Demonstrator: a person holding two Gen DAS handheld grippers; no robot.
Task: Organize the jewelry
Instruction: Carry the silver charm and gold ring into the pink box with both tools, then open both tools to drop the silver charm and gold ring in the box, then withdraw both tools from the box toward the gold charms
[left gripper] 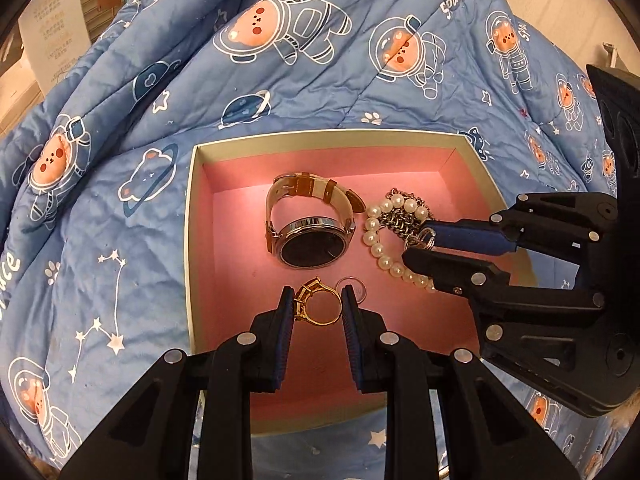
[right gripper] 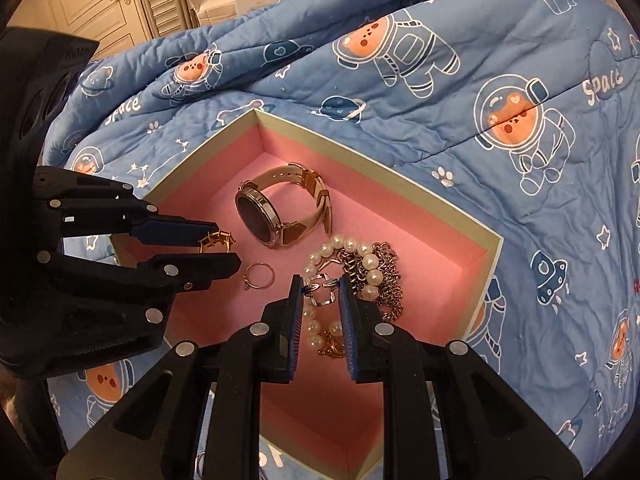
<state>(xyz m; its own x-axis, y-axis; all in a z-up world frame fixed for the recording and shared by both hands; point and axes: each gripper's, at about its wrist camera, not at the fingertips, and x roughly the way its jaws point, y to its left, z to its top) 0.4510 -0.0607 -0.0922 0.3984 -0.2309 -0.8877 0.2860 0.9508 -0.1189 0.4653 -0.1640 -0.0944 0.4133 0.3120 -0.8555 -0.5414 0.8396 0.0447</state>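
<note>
Left wrist: left hand-held gripper [left gripper: 314, 304] clamped on gold ring [left gripper: 316, 305] (right on silver ring [right gripper: 322, 291]).

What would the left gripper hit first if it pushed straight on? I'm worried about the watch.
Probably not the watch. The left gripper is shut on the gold ring and points steeply down, so the box's pink floor likely comes first; depth is unclear.

The quilt [left gripper: 120, 220] looked like soft, matt, stitched cloth. The box [left gripper: 320, 135] seemed matt card, lined in pink felt-like paper. The watch [left gripper: 312, 240] showed polished metal and smooth leather; pearls [left gripper: 376, 240] were glossy, the gold ring [left gripper: 316, 308] shiny metal.
</note>
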